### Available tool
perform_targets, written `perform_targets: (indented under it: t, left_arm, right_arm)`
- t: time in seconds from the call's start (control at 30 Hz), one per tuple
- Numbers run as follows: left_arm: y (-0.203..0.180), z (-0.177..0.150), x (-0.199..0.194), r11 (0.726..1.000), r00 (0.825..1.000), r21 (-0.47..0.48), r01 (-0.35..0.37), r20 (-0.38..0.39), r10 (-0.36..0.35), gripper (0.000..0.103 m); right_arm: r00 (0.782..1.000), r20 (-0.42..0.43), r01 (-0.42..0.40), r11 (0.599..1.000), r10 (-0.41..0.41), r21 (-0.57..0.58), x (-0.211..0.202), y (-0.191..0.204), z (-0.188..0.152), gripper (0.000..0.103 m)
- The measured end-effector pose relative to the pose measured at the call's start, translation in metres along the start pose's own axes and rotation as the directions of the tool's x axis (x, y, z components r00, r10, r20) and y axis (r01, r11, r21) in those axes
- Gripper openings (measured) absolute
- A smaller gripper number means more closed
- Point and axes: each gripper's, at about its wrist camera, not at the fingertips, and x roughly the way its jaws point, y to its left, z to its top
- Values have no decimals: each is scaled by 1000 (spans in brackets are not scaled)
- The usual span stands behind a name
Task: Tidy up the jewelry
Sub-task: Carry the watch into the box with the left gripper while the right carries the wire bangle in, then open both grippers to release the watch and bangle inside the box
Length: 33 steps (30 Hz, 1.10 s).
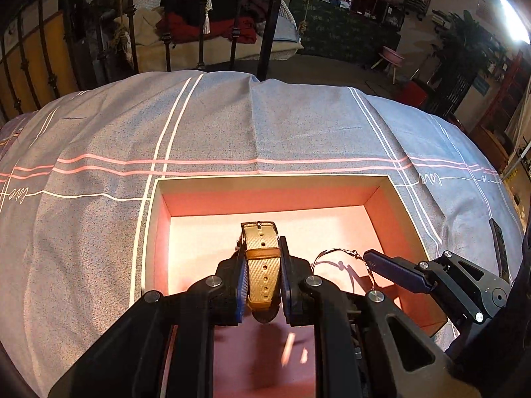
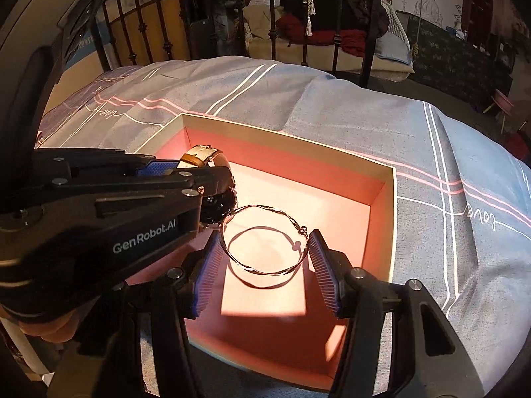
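Note:
My left gripper [image 1: 262, 252] is shut on a wristwatch with a tan strap [image 1: 260, 265] and holds it above the open pink-lined box [image 1: 265, 180]. In the right wrist view the watch [image 2: 212, 195] and left gripper [image 2: 186, 169] hang over the box's left part [image 2: 393, 219]. My right gripper [image 2: 265, 248] holds a thin twisted silver bangle [image 2: 265, 272] between its blue pads, a little above the box floor, casting a ring shadow. The bangle [image 1: 335, 252] shows beside the right gripper's finger [image 1: 391, 270] in the left wrist view.
The box rests on a bed with a grey-blue cover [image 1: 232, 122] with white and pink stripes. A black metal bed frame [image 1: 268, 23] stands behind it. Another bed with piled clothes [image 2: 332, 33] lies beyond.

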Motion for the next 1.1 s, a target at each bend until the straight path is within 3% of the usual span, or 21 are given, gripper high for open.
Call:
perform_targets:
  t: [0.4, 0.57, 0.63, 0.67, 0.7, 0.8, 0.93, 1.1]
  left_arm:
    - [1, 0, -4, 1000, 1000, -3, -18, 6, 18, 16]
    - [-2, 2, -13, 1000, 1000, 4, -17, 22, 17, 25]
    - [-3, 2, -19, 1000, 998, 9, -30, 47, 29, 47]
    - [-4, 2, -24, 999, 997, 11, -34, 64, 34, 54]
    - [-5, 2, -29, 999, 996, 10, -35, 81, 34, 66]
    - [-6, 1, -45, 999, 992, 7, -32, 119, 31, 81]
    - [-11, -5, -72, 1000, 985, 9, -12, 175, 10, 91]
    - [-19, -28, -104, 999, 969, 36, 9, 247, -18, 96]
  right_arm:
    - [1000, 5, -18, 1000, 18, 8, -5, -2, -2, 54]
    - [999, 18, -32, 999, 32, 19, -10, -3, -4, 55]
    - [999, 28, -42, 999, 41, 24, -14, -2, -4, 61]
    - [998, 39, -44, 999, 43, 25, -18, -2, -4, 73]
    - [998, 55, -43, 999, 42, 24, -22, 0, -4, 78]
    - [996, 82, -46, 999, 44, 18, -34, 3, -6, 85]
    - [991, 129, -36, 999, 31, 38, -54, 4, -12, 93]
    - [981, 192, -40, 996, 24, 79, -78, 3, -30, 97]
